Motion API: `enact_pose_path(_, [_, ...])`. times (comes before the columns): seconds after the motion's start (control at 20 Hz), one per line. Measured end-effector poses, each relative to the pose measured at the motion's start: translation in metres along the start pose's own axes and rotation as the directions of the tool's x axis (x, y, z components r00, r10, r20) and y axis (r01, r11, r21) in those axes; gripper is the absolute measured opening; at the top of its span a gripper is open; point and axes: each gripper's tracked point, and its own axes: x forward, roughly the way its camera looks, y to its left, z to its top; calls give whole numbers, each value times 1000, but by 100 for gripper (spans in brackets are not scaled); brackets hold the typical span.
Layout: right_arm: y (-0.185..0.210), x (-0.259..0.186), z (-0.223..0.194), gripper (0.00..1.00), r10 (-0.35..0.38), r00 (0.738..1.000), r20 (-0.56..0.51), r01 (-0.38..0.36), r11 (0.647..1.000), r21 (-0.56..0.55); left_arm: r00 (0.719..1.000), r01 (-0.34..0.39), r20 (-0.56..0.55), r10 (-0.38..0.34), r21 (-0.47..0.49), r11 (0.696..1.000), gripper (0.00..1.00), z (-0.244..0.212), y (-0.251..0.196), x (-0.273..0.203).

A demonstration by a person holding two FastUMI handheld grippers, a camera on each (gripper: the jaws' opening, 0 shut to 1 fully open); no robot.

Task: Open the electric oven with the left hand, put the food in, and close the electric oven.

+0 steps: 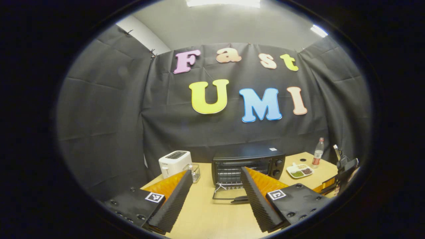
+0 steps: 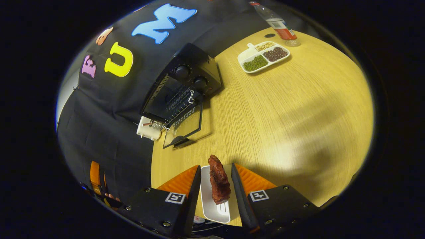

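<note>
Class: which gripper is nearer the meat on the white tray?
Right. The right gripper straddles the tray holding the meat; the left gripper hangs open facing the oven.

No readable text was found.
The bottle label, far beyond the fingers, was blurred; coded square markers were borne behind them.

Black oven, white toaster, pale wood-grain table, reddish-brown food on a white tray.
</note>
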Motion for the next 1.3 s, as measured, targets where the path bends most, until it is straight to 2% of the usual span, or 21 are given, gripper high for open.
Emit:
enact_pose_path(0.05, [2,3,-6,56,14,999,-30,-13,1000,23,1000,-7,-2,7,0,1000,97,0,3,-1])
enact_pose_path(0.1, [2,6,-10,56,16,999,-42,-15,1000,27,1000,-13,-5,13,-1,1000,90,-1,8,-4])
enact_pose_path(0.2, [-2,9,-12,52,8,999,-33,-8,1000,5,1000,-24,-6,24,0,1000,90,-1,13,-6])
enact_pose_path(0.25, [-2,-1,-10,32,12,999,-31,-12,1000,2,1000,-28,-5,28,1,1000,90,0,15,-7])
enact_pose_path(0.4, [1,6,-8,24,15,1000,0,-15,999,-37,999,-34,-5,34,-1,999,90,-2,15,-7])
enact_pose_path(0.5, [8,-7,-5,5,9,998,57,-4,996,-89,999,-33,-5,33,-5,999,91,-2,15,-7])
enact_pose_path(0.6, [14,-10,-5,5,5,998,68,4,990,-143,1000,-21,-5,21,-8,1000,92,-3,11,-8])
enact_pose_path(1.0, [59,-33,26,4,91,984,153,-82,995,-60,1000,19,4,-19,-20,1000,97,-2,1,-1])
enact_pose_path(1.3, [103,-26,70,4,149,945,292,-154,988,-6,1000,29,1,-29,-28,999,100,-9,15,12])
